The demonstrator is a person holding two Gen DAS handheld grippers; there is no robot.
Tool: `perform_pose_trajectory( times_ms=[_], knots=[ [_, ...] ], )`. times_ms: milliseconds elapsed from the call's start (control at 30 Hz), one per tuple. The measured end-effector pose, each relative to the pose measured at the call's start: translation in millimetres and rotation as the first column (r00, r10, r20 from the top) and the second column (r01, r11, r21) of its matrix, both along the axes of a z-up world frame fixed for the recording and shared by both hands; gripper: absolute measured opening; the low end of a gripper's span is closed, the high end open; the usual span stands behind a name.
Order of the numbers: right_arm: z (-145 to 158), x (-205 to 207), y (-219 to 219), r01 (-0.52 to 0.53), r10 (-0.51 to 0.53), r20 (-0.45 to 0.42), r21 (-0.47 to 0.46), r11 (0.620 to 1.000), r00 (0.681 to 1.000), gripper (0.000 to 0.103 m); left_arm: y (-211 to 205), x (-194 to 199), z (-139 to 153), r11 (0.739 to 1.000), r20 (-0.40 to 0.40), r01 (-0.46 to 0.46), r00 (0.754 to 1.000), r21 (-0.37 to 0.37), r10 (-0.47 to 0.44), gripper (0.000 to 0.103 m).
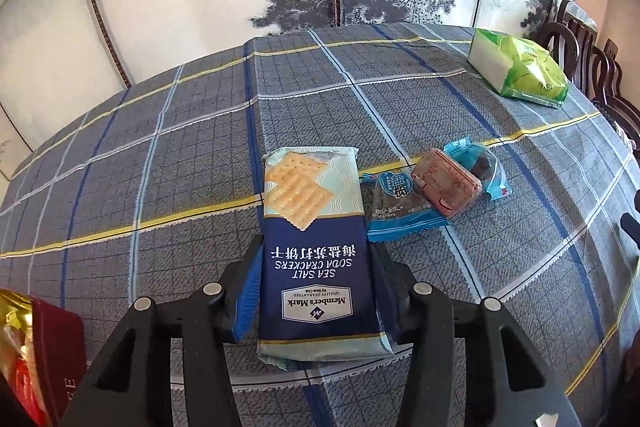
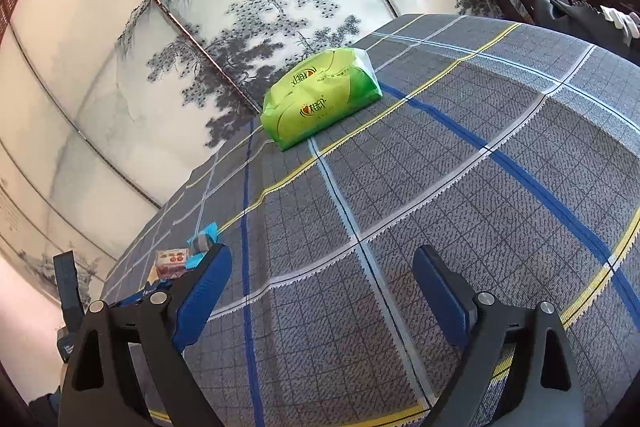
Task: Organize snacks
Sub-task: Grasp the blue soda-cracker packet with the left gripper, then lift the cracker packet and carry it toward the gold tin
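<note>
Clamped in the left gripper (image 1: 316, 267): a cracker pack (image 1: 314, 227) lying flat on the checked tablecloth (image 1: 160, 163), just beside two small wrapped snacks (image 1: 432, 187). Spread wide and empty above bare cloth: the right gripper (image 2: 322, 271). Likely next: lifting the pack clear for sorting.

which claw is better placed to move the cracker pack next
Left. The left claw already straddles the dark blue sea salt soda cracker packet, pads against its sides. The right claw stands open over bare plaid tablecloth.
</note>
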State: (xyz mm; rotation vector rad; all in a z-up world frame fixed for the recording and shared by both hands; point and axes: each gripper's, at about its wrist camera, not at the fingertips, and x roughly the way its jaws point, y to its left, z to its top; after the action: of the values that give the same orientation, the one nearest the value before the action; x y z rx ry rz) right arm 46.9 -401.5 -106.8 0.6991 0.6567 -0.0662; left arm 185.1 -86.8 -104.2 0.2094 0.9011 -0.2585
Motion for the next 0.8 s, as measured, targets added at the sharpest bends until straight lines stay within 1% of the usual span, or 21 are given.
perform_pose_trajectory(
  times_ms=[133, 433, 567, 800],
  knots=[
    [-1, 1, -1, 0.002, -0.002, -0.005, -0.002, 1.0, 1.0, 0.092, 2, -9, 18, 0.999, 0.042, -0.025, 0.999, 0.038, 0.023, 0.045],
    [-4, 3, -2, 0.008, -0.008, -0.015, -0.006, 1.0, 1.0, 0.093, 19, -29, 74, 0.993, 0.165, -0.081, 0.984, 0.081, 0.067, 0.045],
    [-4, 3, -2, 0.009, -0.009, -0.015, -0.005, 1.0, 1.0, 0.093, 31, -34, 88, 0.99, 0.204, -0.1, 0.976, 0.101, 0.078, 0.045],
    [-5, 3, -2, 0.005, -0.006, -0.017, -0.008, 1.0, 1.0, 0.095, 53, -36, 105, 0.982, 0.241, -0.145, 0.964, 0.124, 0.112, 0.045]
  ],
)
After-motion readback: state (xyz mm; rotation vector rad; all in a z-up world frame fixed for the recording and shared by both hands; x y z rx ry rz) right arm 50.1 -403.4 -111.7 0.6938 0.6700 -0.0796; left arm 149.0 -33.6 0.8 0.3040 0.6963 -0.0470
